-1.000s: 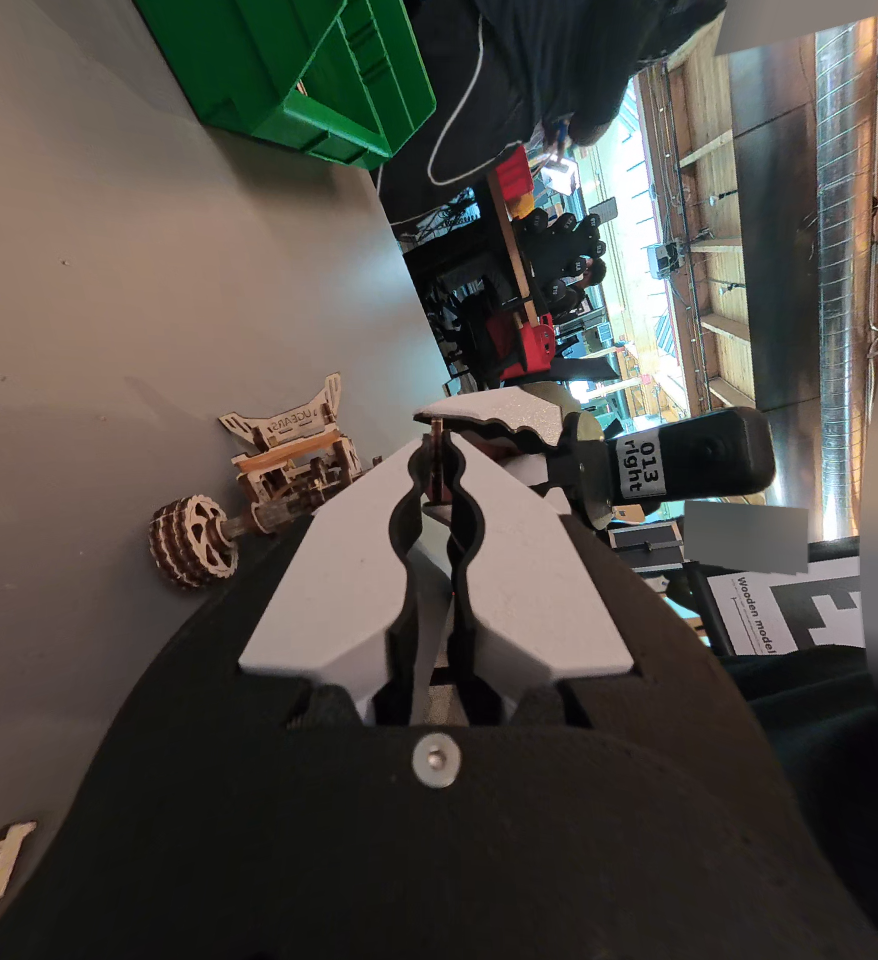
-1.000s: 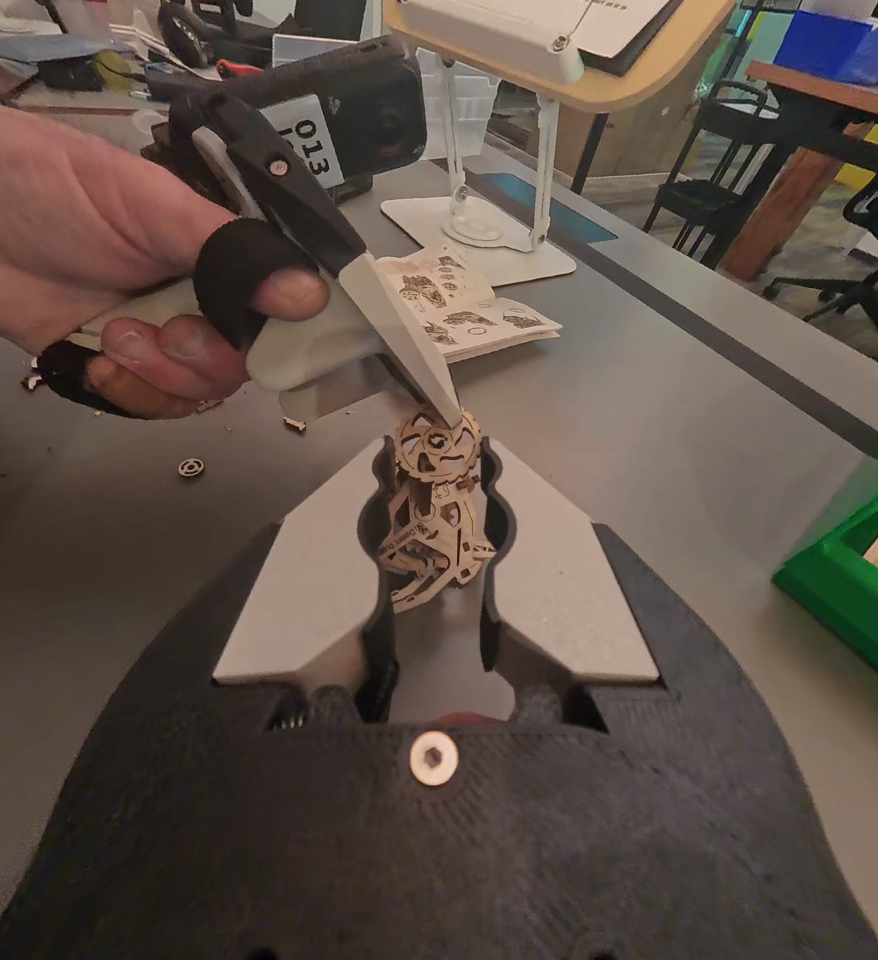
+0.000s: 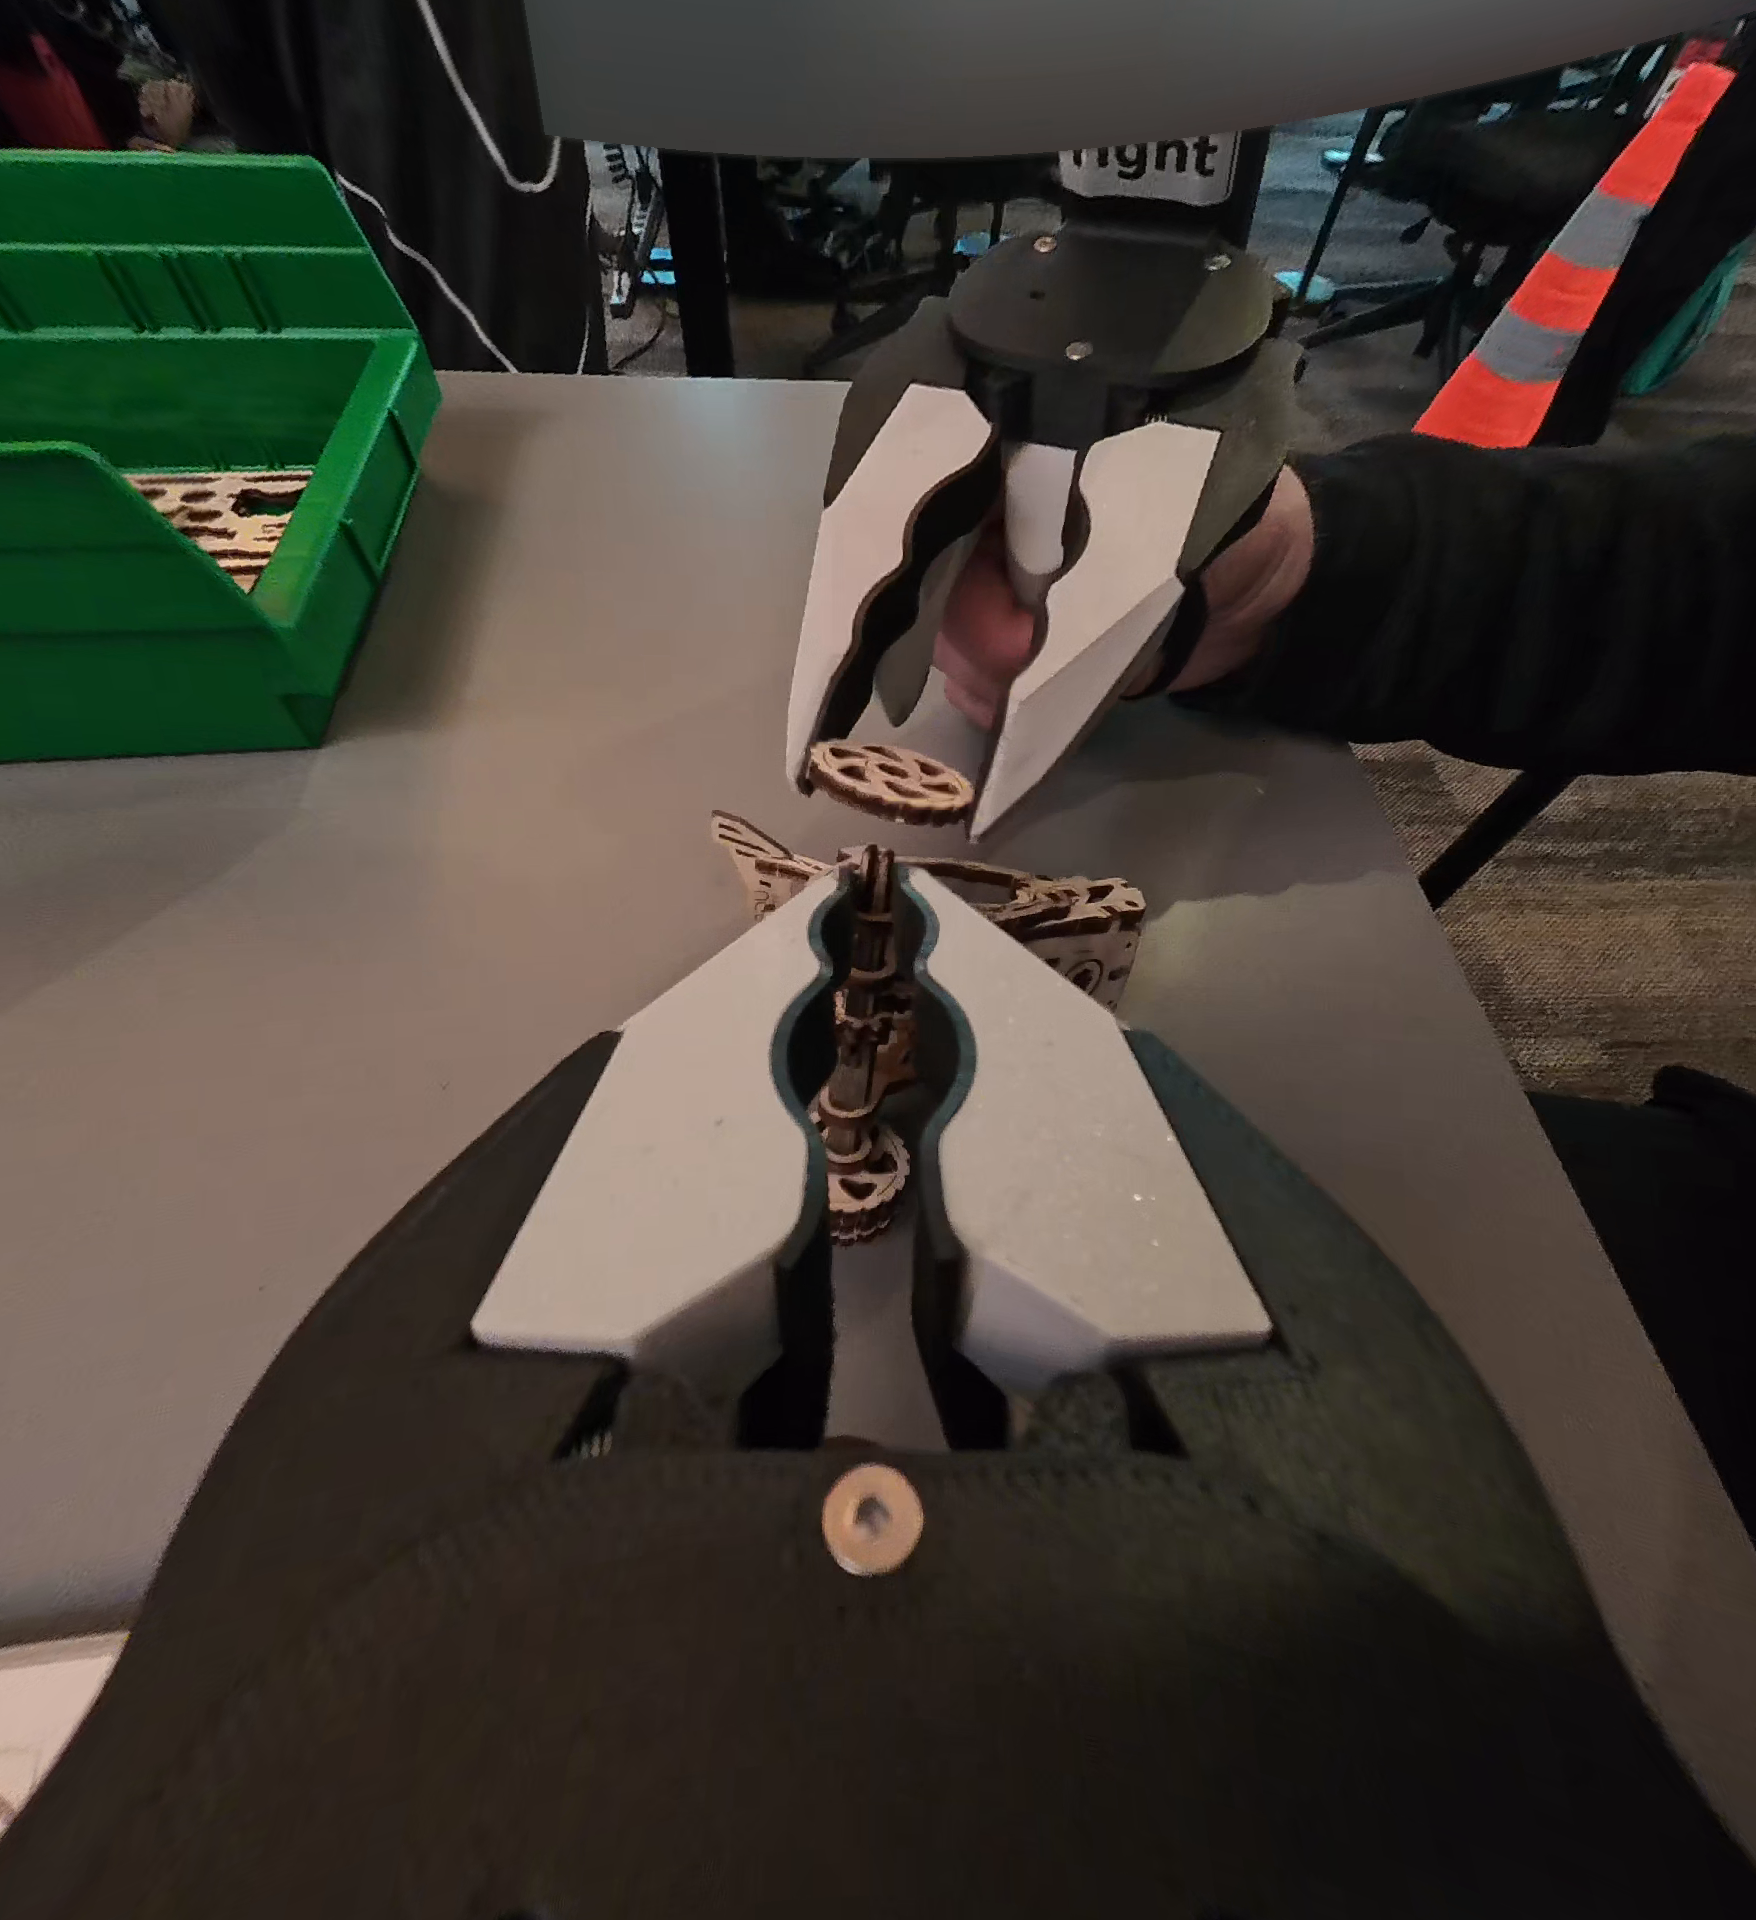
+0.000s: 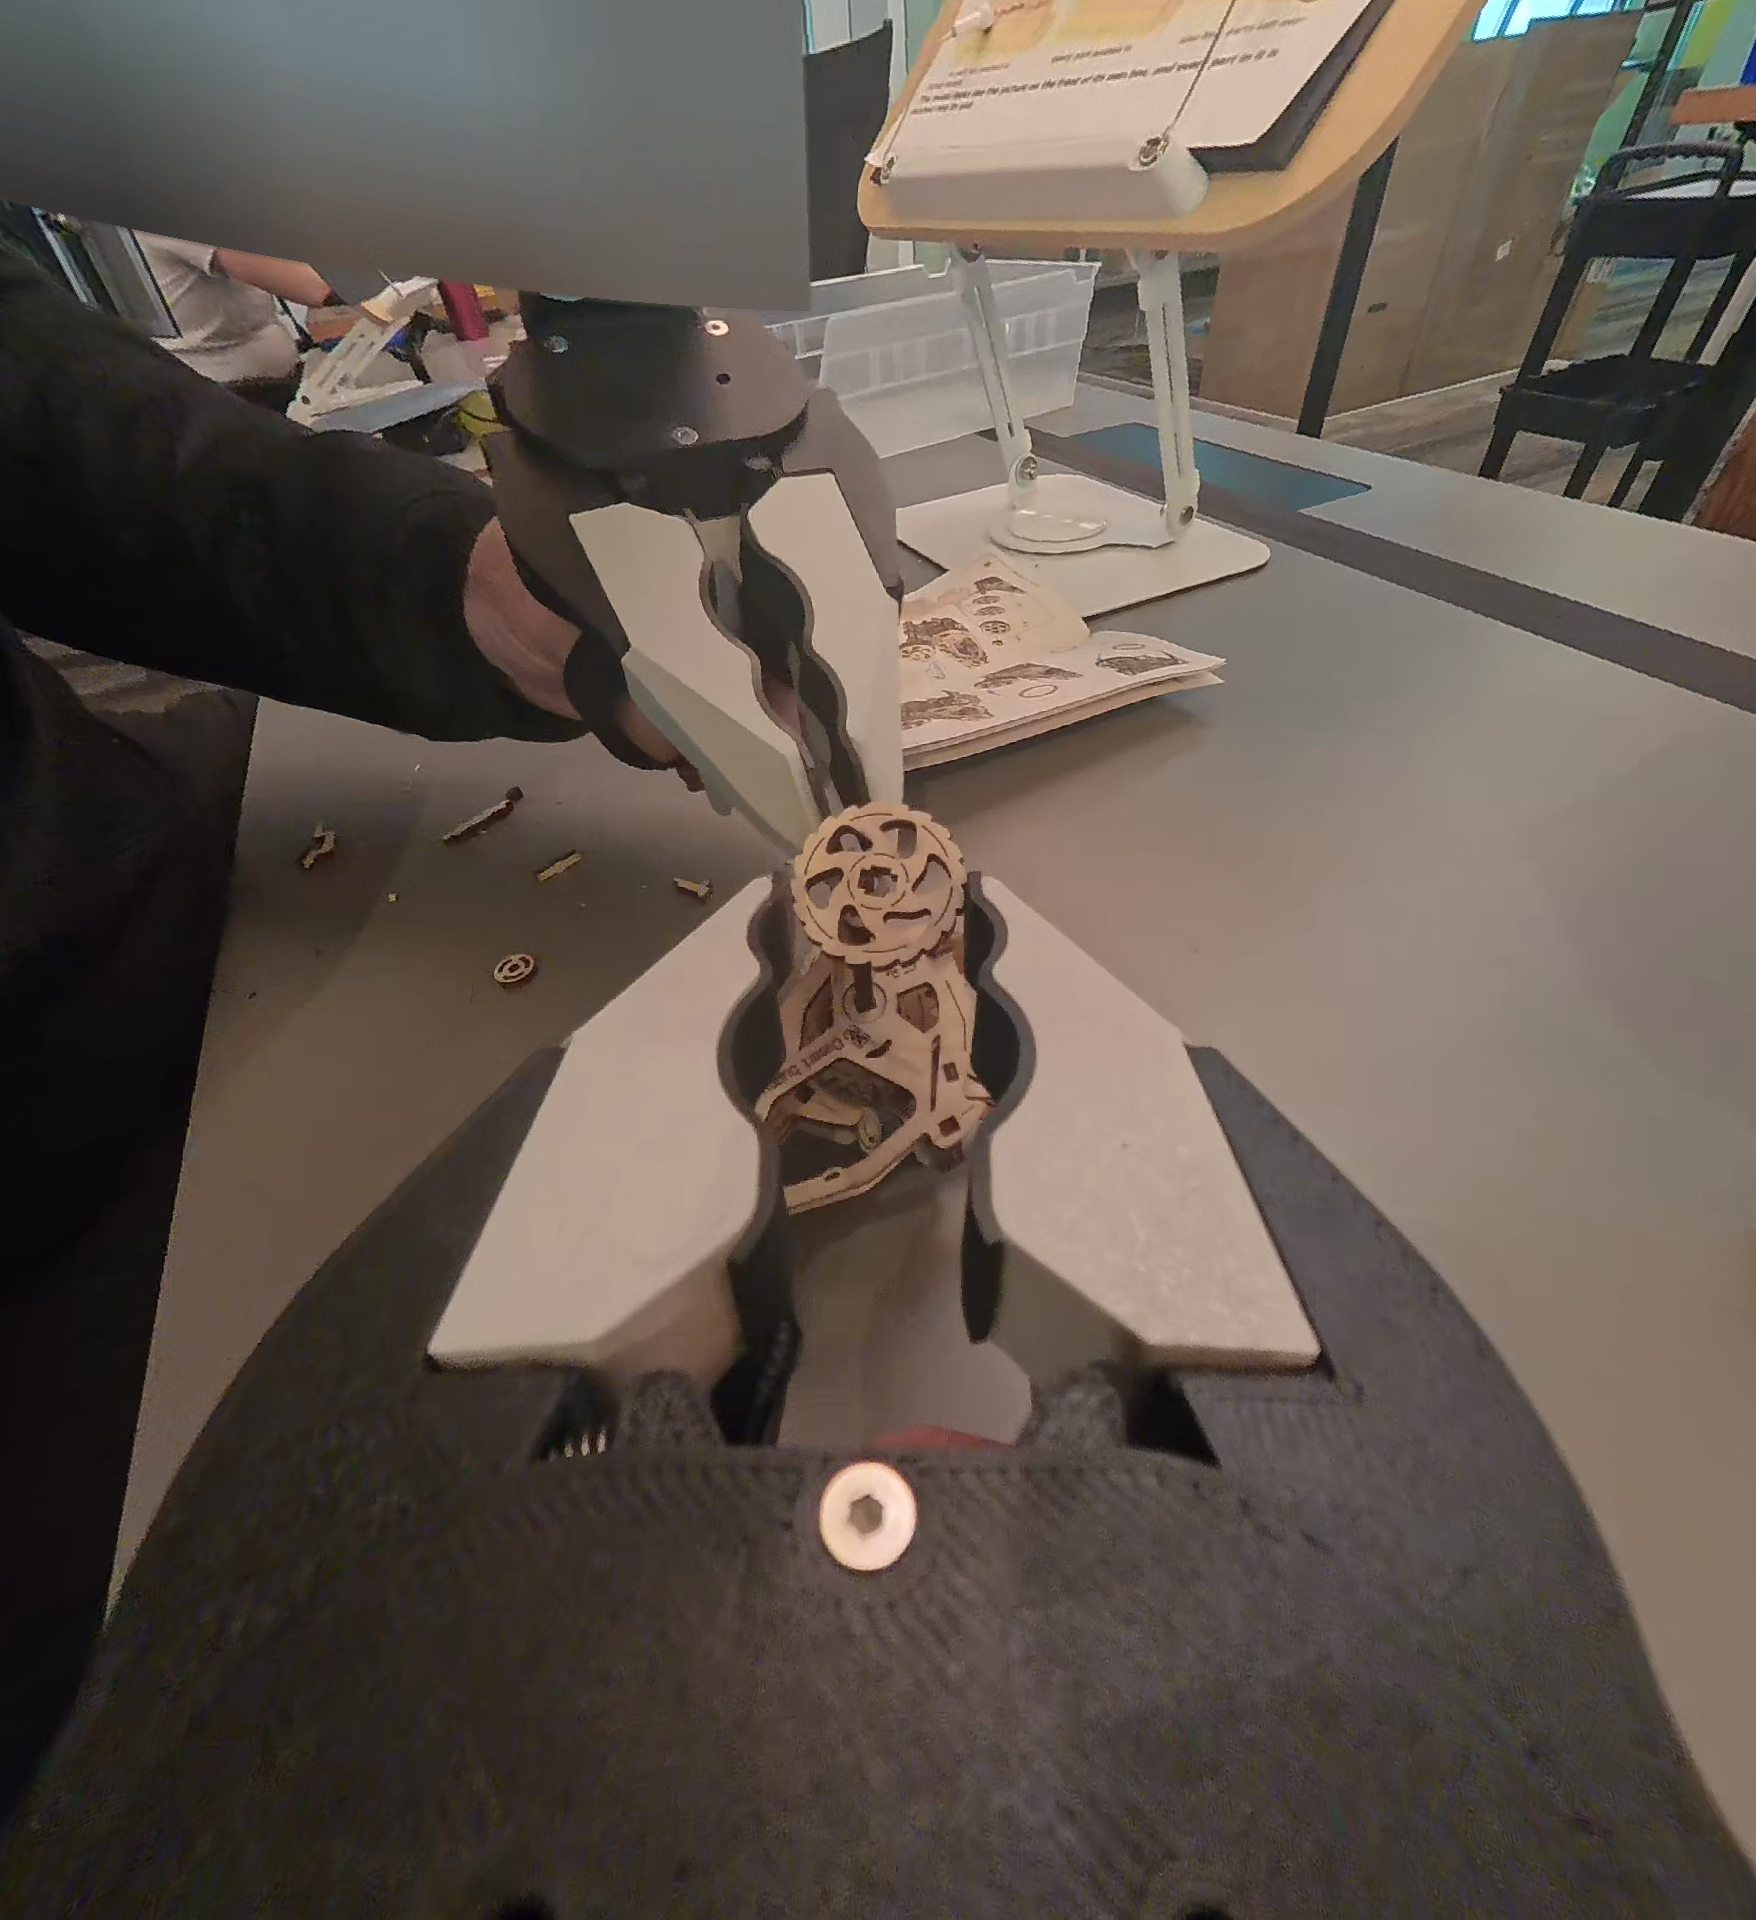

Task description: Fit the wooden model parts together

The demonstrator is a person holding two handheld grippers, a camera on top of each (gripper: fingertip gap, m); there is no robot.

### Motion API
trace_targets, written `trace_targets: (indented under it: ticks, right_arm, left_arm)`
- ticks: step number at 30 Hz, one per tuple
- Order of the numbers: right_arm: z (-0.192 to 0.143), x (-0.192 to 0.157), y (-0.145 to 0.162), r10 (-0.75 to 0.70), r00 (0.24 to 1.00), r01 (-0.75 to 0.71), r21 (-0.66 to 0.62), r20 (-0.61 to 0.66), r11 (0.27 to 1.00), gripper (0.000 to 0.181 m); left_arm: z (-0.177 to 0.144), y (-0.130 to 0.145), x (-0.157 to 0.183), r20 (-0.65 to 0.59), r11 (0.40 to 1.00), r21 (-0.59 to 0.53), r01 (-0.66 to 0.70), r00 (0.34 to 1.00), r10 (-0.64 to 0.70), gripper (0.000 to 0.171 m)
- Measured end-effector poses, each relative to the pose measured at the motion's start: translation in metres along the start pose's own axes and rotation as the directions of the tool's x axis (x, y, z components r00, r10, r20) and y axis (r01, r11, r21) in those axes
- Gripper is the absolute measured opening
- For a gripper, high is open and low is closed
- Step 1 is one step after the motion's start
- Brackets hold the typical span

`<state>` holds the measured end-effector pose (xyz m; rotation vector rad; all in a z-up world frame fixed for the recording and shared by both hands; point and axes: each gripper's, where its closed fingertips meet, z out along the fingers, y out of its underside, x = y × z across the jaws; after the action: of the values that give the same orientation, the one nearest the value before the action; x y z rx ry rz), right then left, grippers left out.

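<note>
Spanning both views, the grey desk [image 3: 282, 1039] carries a green bin [image 3: 126, 582] of flat wooden sheets at its far left edge. An open instruction booklet [image 4: 1050, 675] lies near the white foot of a tilted document stand [image 4: 1092, 156]. Small wooden offcuts [image 4: 484, 816] and a ring-shaped part [image 4: 515, 969] lie loose on the desk. Beyond the desk edge the room shows carpet, an orange cone [image 3: 1570, 260], dark chairs and other benches.

The left gripper [image 3: 874, 883] has its fingers narrow, pinching a thin upright plate of the wooden model [image 3: 1071, 925]. The model's body sits low over the desk; whether it rests there cannot be told. The right gripper [image 3: 895, 798] has its fingers set apart at part width, gripping a toothed wheel [image 3: 889, 777] by its rim. The wheel sits level, just above the model. In the right wrist view the wheel [image 4: 874, 896] sits over a dark axle on the model [image 4: 884, 1081]; whether it is seated cannot be told. The left gripper [image 4: 843, 810] is just behind it.

Compared with 1.0 s ago, the left wrist view has rolled from sideways to level. The left gripper now points more steeply down at the wheel.
</note>
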<state>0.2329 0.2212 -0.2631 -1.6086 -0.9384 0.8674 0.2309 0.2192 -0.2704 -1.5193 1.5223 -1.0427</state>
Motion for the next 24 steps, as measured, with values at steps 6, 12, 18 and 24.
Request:
trace_targets:
  ticks: [6, 12, 18, 24]
  right_arm:
    - [0.006, -0.003, 0.001, -0.003, 1.000, 0.003, -0.016, 0.011, 1.000, 0.030]
    - [0.009, -0.005, 0.003, 0.008, 1.000, -0.008, -0.017, 0.028, 1.000, 0.030]
    - [0.010, -0.005, 0.002, -0.001, 0.999, 0.002, -0.017, 0.039, 1.000, 0.030]
    - [0.012, -0.006, 0.002, -0.020, 0.998, 0.022, -0.039, 0.052, 0.999, 0.030]
  left_arm:
    - [0.001, -0.001, 0.001, -0.011, 0.999, 0.031, -0.023, 1.000, 0.023, 0.001]
    - [0.001, -0.001, 0.003, -0.028, 0.997, 0.076, -0.028, 0.999, 0.030, 0.001]
    - [0.000, -0.001, 0.003, -0.053, 0.989, 0.146, 0.003, 0.999, 0.005, 0.002]
    - [0.000, -0.002, 0.003, -0.081, 0.982, 0.184, 0.033, 0.997, -0.018, 0.002]
